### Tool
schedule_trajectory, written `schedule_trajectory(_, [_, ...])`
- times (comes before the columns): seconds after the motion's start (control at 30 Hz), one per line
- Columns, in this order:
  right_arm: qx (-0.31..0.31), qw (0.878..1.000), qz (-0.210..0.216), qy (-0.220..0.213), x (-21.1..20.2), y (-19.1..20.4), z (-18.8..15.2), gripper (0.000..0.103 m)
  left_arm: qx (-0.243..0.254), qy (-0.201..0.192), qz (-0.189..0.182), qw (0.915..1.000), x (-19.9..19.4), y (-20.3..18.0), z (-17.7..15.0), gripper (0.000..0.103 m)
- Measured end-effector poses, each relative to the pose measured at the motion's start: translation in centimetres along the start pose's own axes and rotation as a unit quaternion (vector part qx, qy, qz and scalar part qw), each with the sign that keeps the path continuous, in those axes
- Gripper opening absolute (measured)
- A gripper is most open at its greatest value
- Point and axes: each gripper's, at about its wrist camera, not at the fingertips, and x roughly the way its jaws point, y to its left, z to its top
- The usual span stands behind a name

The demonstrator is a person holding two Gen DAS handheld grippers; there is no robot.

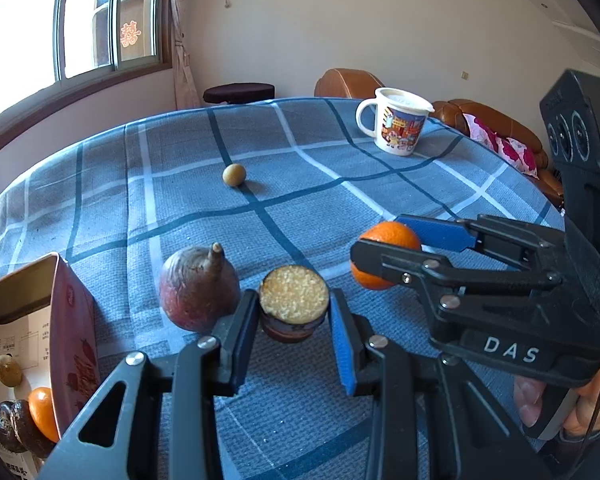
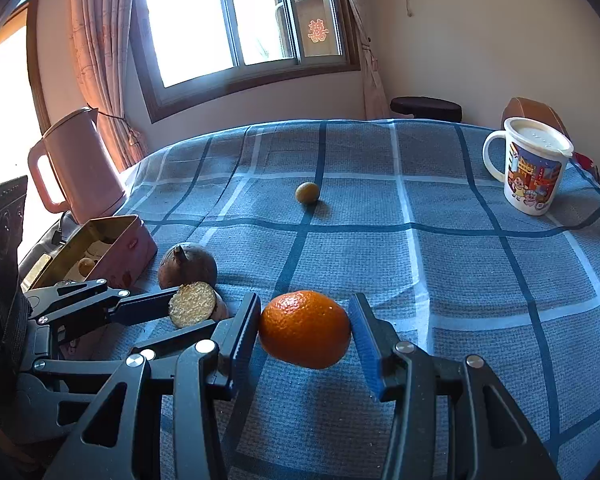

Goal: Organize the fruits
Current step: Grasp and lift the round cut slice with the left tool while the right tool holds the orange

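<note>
My left gripper is shut on a cut fruit half with a grainy yellow face, just above the blue checked tablecloth. A whole brown-purple fruit with a stem stands right beside it on the left. My right gripper is shut on an orange, held slightly off the cloth; the left wrist view shows it at the right. A small yellow-green fruit lies alone farther back. An open pink box at the near left holds an orange, dark fruits and a small yellow one.
A lidded cartoon mug stands at the far right of the table. A pink kettle stands behind the box at the left edge. A brown sofa and a dark stool lie beyond the table.
</note>
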Motion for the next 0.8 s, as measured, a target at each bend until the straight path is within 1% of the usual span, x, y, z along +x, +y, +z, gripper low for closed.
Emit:
schedule_trajectory(0.2, [0.002, 1.0, 0.003, -0.013, -0.5, -0.1, 0.0, 0.048, -0.002, -0.019, -0.004, 0.9998, -0.7, 0.2, 0.0, 0.037])
schedule_trajectory(0.4, [-0.006, 0.999, 0.002, -0.032, -1.3, 0.2, -0.1, 0.048, -0.002, -0.043, 0.003, 0.9991, -1.6, 0.2, 0.0, 0.037])
schedule_trajectory(0.53, [-0.011, 0.999, 0.0, -0.047, -1.8, 0.4, -0.2, 0.048, -0.001, -0.054, 0.004, 0.9985, -2.1, 0.2, -0.1, 0.037])
schedule_trajectory(0.8, [-0.016, 0.998, 0.002, -0.061, -2.4, 0.6, -0.2, 0.048, -0.001, -0.073, 0.004, 0.9973, -2.8, 0.1, -0.2, 0.037])
